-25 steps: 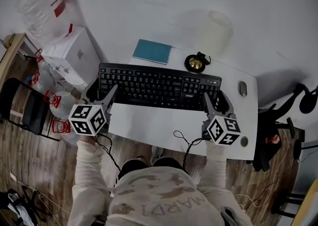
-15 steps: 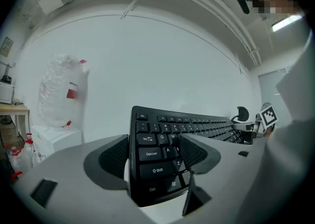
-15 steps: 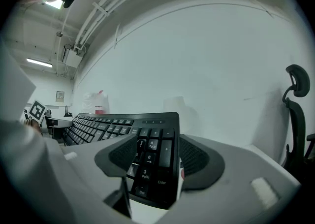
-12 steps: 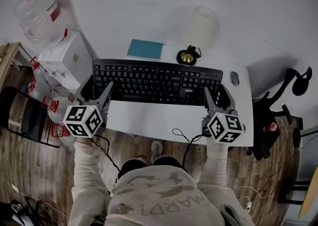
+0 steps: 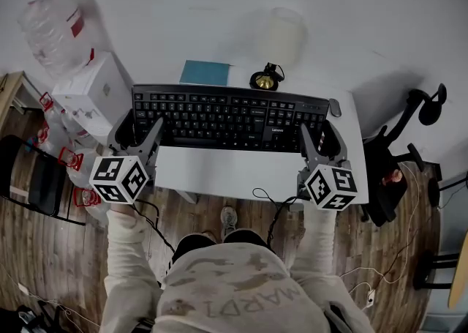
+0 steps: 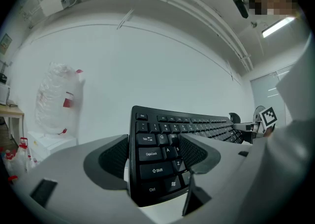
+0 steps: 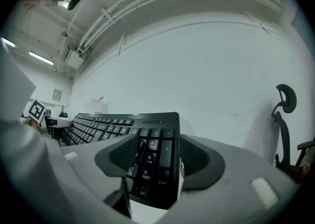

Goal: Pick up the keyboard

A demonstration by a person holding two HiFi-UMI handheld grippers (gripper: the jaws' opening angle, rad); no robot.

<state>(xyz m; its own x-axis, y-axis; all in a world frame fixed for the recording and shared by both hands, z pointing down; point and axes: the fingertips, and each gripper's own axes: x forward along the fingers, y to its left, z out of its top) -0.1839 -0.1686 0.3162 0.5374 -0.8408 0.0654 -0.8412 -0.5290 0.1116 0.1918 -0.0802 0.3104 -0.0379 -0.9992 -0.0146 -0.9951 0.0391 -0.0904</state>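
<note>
The black keyboard [image 5: 230, 116] hangs level above the white desk [image 5: 241, 172], held at both ends. My left gripper [image 5: 139, 132] is shut on its left end, jaws above and below the edge. My right gripper [image 5: 322, 137] is shut on its right end near the number pad. In the left gripper view the keyboard [image 6: 160, 161] runs away to the right between the dark pads [image 6: 114, 156]. The right gripper view has the number pad [image 7: 150, 161] clamped between the pads [image 7: 196, 156], with the key rows stretching left.
A teal notebook [image 5: 205, 72], a lamp with a white shade [image 5: 284, 35] and a mouse [image 5: 335, 107] sit behind the keyboard. A white box [image 5: 95, 90] and a plastic bag [image 5: 55, 20] stand at the left. A black chair [image 5: 406, 130] is at the right.
Both grippers have risen with the keyboard. It has come up off the desk towards the head camera and now overlaps the notebook's near edge and the lamp base.
</note>
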